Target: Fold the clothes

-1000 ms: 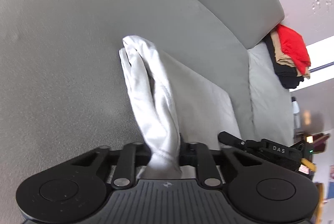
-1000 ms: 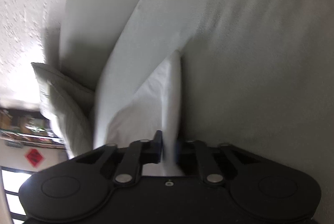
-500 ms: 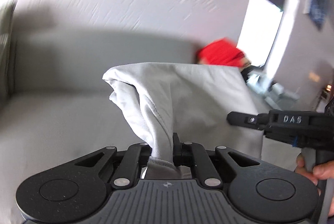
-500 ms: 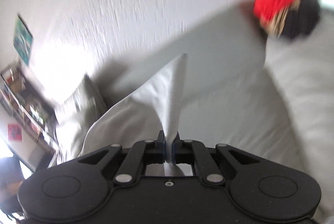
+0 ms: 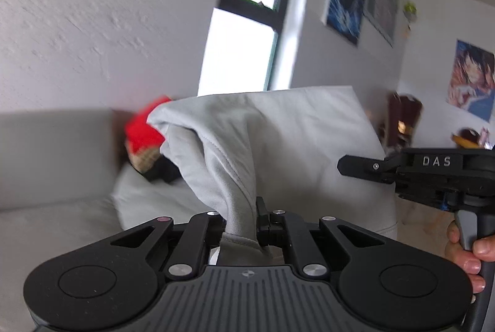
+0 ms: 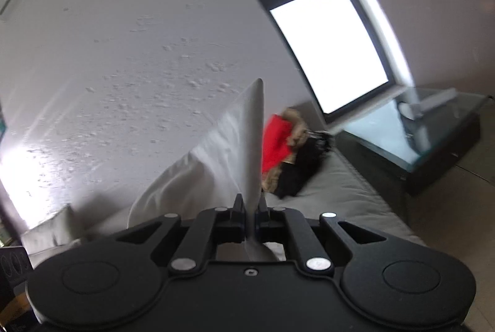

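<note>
- Your left hand-held gripper point(image 5: 244, 216) is clamped on a bunched edge of the light grey garment point(image 5: 278, 146); the jaws stand narrow with the cloth pinched between them.
- Your right hand-held gripper point(image 6: 250, 210) is likewise closed on a thin edge of the same garment point(image 6: 229, 146), which rises as a flat sheet straight ahead of its fingers.
- The garment hangs in the air between the two grippers, stretched out as a broad panel above the grey sofa point(image 5: 46, 152). Its lower part falls out of sight behind the gripper bodies.
- In the left wrist view your right gripper shows at the right edge, marked "DAS", with your hand point(image 5: 467, 248) wrapped around its handle.
- A stack of folded clothes point(image 6: 287, 152), red on top with tan and black beneath, sits on the sofa seat at the far end, well apart from the held garment.
- Beyond the sofa stand a bright window point(image 6: 328, 47) and a dark glass-topped side table point(image 6: 411, 143).
- Framed pictures point(image 5: 346, 7) hang on the wall to the right of the window in the left wrist view.
- Both views are blurred in places.
</note>
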The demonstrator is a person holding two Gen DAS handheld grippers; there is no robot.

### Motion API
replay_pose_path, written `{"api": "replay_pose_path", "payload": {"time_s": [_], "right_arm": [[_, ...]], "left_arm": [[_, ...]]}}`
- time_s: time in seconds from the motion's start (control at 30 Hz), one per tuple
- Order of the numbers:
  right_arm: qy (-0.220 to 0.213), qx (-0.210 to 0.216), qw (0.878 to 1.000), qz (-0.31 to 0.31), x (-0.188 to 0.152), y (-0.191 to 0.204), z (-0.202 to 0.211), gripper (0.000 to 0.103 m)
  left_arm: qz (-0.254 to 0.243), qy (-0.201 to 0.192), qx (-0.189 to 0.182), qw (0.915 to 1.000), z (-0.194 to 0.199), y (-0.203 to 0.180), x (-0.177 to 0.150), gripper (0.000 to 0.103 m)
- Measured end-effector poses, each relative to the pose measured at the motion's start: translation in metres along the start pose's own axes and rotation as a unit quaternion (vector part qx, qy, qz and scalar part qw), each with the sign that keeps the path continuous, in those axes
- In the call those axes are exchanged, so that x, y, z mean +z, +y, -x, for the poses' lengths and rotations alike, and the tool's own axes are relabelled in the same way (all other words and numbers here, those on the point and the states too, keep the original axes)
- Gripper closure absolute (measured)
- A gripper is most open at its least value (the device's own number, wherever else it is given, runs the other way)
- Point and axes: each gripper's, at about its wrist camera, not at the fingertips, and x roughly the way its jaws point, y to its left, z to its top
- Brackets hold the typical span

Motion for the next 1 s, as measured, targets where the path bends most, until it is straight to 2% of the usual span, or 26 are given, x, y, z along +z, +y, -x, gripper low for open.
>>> {"api": "replay_pose_path", "payload": {"time_s": [0.2, 0.3, 0.4, 0.53, 0.6, 0.63, 0.67, 0.77, 0.83, 0.9, 1.0], "right_arm": [[0.044, -0.047, 0.996, -0.061, -0.015, -0.074, -0.048, 0.098], [0.07, -0.052, 0.993, -0.084, -0.026, -0.093, -0.081, 0.098], [0.088, -0.052, 0.99, -0.1, -0.028, -0.11, -0.113, 0.098], [0.094, -0.058, 0.99, -0.093, -0.018, -0.109, -0.148, 0.098], [0.097, -0.075, 0.989, -0.083, -0.017, -0.111, -0.167, 0.097], [0.104, -0.091, 0.988, -0.073, -0.018, -0.114, -0.179, 0.096], [0.116, -0.11, 0.985, -0.065, -0.02, -0.118, -0.189, 0.094], [0.135, -0.158, 0.976, -0.067, -0.025, -0.13, -0.192, 0.078], [0.126, -0.155, 0.977, -0.071, -0.026, -0.135, -0.176, 0.067], [0.123, -0.153, 0.979, -0.061, -0.025, -0.134, -0.157, 0.066], [0.119, -0.148, 0.981, -0.043, -0.028, -0.126, -0.135, 0.067]], "left_arm": [[0.012, 0.073, 0.002, 0.9972, -0.092, -0.006, -0.025, 0.096], [0.014, 0.096, 0.013, 0.9952, -0.129, 0.004, -0.029, 0.096], [0.026, 0.103, 0.022, 0.9941, -0.152, 0.019, -0.027, 0.096], [0.037, 0.104, 0.033, 0.9933, -0.175, 0.039, -0.026, 0.095], [0.036, 0.113, 0.046, 0.9918, -0.194, 0.048, -0.024, 0.084], [0.04, 0.124, 0.06, 0.9896, -0.206, 0.056, -0.027, 0.075], [0.045, 0.138, 0.077, 0.9864, -0.216, 0.064, -0.03, 0.073], [0.06, 0.156, 0.126, 0.9779, -0.217, 0.087, -0.033, 0.076], [0.064, 0.15, 0.132, 0.9778, -0.202, 0.098, -0.032, 0.075], [0.061, 0.15, 0.129, 0.9782, -0.188, 0.101, -0.034, 0.077], [0.056, 0.161, 0.1, 0.9803, -0.18, 0.088, -0.039, 0.085]]}}
